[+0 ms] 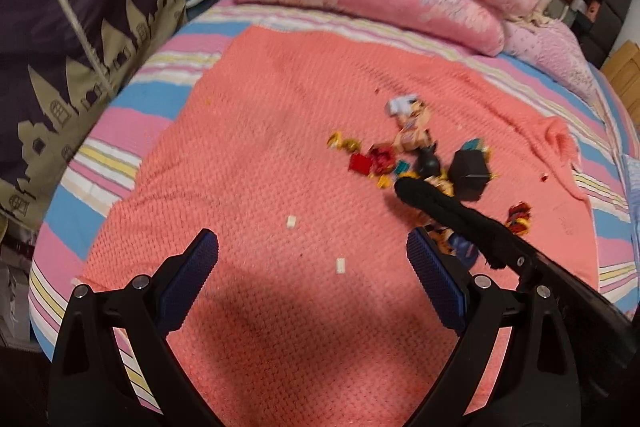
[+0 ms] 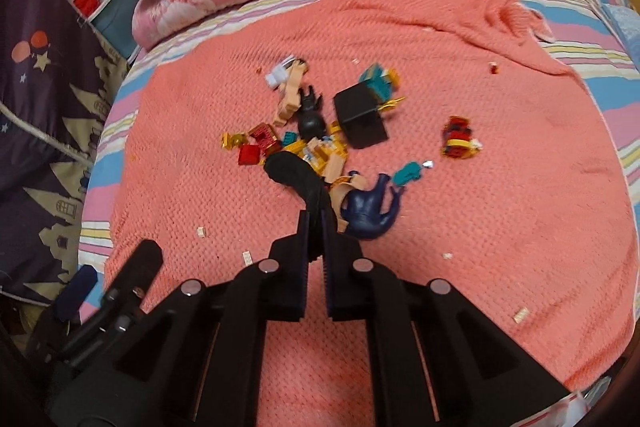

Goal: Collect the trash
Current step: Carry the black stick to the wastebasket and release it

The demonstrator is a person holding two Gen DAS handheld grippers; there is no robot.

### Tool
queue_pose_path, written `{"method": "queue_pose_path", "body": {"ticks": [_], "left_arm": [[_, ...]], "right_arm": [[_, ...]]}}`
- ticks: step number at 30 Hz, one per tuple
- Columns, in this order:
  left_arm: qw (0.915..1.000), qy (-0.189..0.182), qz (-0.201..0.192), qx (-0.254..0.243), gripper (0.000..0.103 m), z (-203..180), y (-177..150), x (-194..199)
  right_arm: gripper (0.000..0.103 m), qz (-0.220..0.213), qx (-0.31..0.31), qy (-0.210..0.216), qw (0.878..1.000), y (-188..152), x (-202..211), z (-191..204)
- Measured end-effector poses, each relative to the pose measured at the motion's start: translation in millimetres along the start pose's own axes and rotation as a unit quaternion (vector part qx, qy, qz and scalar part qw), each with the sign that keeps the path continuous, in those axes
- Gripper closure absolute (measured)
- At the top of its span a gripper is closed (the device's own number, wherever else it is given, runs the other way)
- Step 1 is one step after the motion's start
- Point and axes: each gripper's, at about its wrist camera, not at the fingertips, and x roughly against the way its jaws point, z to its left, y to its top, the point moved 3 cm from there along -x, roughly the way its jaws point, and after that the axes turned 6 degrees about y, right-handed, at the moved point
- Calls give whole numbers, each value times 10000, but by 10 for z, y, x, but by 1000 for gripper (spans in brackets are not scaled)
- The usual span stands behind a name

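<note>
Crowding toy bits — black box behind

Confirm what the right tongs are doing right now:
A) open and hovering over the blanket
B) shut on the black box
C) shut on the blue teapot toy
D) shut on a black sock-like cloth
D: in the right wrist view the right tongs are closed on a limp black cloth; the blue teapot toy and black box lie loose on the blanket.

A coarse, waffle-knit cloth blanket is lying matt under glossy plastic bricks and a fuzzy black sock
</note>
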Motion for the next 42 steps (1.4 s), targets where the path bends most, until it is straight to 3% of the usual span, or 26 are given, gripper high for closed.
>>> {"method": "queue_pose_path", "body": {"ticks": [10, 14, 17, 20, 23, 28, 33, 36, 42], "left_arm": [[9963, -516, -258, -642, 10, -501, -36, 409], [9888, -866, -353, -1162, 10, -905, -156, 646], [9773, -1261, -445, -1643, 10, -1286, -345, 911], [9591, -1746, -509, -2169, 10, -1688, -611, 1227], [9337, -2266, -552, -2718, 10, -2090, -962, 1586], [8785, -3088, -531, -3607, 10, -2642, -1725, 2191], [8231, -3532, -475, -4422, 10, -2991, -2577, 2607], [8041, -3582, -386, -4729, 10, -3120, -2935, 2675], [7847, -3469, -302, -5128, 12, -3406, -3340, 2671]], "right_arm": [[97, -568, -500, -192, 9969, -180, 615, -421], [97, -939, -942, -458, 9901, -353, 1016, -785], [97, -1232, -1424, -734, 9794, -548, 1378, -1142], [97, -1565, -1972, -1076, 9618, -840, 1794, -1521], [97, -1931, -2538, -1449, 9366, -1233, 2250, -1872], [97, -2377, -3436, -2073, 8846, -2003, 2912, -2358], [96, -2525, -4292, -2475, 8311, -2851, 3292, -2762], [95, -2455, -4617, -2586, 8122, -3191, 3333, -2961], [92, -2187, -5055, -2749, 7881, -3505, 3274, -3296]]}}
